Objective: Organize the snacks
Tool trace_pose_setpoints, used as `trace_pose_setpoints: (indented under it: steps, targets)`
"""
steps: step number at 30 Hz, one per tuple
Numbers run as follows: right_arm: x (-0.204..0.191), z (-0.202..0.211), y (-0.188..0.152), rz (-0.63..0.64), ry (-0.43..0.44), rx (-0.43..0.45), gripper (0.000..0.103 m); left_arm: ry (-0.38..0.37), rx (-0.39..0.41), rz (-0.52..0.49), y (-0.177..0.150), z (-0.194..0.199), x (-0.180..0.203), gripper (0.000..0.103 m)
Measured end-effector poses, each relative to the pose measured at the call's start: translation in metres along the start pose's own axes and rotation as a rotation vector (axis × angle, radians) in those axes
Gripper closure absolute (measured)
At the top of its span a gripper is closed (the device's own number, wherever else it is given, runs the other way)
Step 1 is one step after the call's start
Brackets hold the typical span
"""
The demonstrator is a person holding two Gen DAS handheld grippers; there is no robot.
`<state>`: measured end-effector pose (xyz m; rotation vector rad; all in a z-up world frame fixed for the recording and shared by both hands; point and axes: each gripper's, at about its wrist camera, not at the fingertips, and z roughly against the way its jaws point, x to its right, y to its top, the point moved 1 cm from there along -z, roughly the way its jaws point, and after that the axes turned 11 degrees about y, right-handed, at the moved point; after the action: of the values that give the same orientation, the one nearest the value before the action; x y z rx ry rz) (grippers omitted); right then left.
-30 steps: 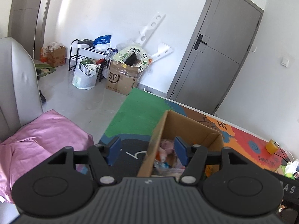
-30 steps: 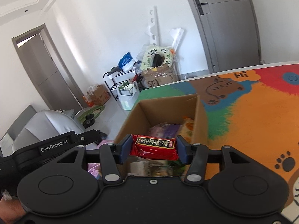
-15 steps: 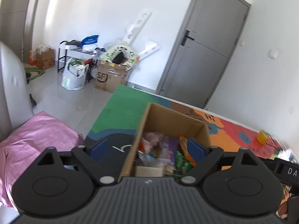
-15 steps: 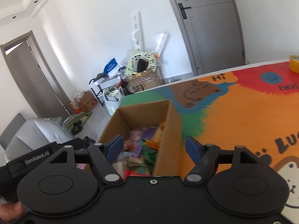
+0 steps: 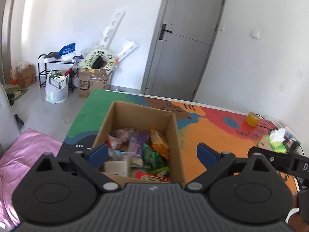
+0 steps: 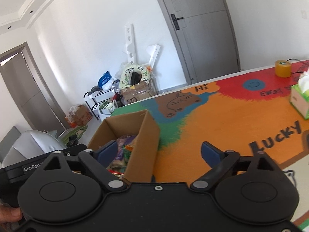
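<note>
Both grippers are over the table now, and both sets of jaws are opening wide. The left gripper (image 5: 152, 151) has its blue pads (image 5: 98, 151) spread well apart, and nothing is pinched between them; they simply frame the cardboard box (image 5: 174, 135) that sits below and ahead. One pad hangs over the box's near left corner, the other out past its right wall, above the colourful mat (image 5: 212, 127), and neither is touching cardboard as far as the left wrist view shows.

Inside that open box lie the snacks (image 5: 152, 150): green, orange, purple and red packets piled loosely, with a pale carton at the near side. The box stands near the table's left edge, on the green and dark part of the mat.

Over to the right gripper (image 6: 160, 151): jaws likewise spreading, empty, nothing gripped. Its left pad hovers over the box opening (image 6: 123, 133), its right pad above bare orange mat (image 6: 222, 127). The red packet (image 6: 115, 173) peeks out just inside the box's near edge.

Farther along the table, toward the far right corner, a roll of yellow tape (image 6: 283, 68) and a green tissue box (image 6: 300, 100) sit well apart from the cardboard box. A person's thumb (image 6: 9, 215) shows at the lower left of the right wrist view.
</note>
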<state>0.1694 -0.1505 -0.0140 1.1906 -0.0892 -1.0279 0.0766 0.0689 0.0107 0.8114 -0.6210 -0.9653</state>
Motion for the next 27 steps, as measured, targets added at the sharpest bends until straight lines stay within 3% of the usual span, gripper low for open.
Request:
trace_pose_setpoints:
  steps: [17,27]
  targets:
    - [0.022,0.076,-0.018,0.025,-0.066,0.063,0.0,-0.043,0.04,-0.102,-0.023,0.051,0.022,0.0]
    - [0.023,0.105,-0.03,0.022,-0.106,0.078,0.0,-0.058,0.058,-0.07,-0.03,0.071,0.007,0.0]
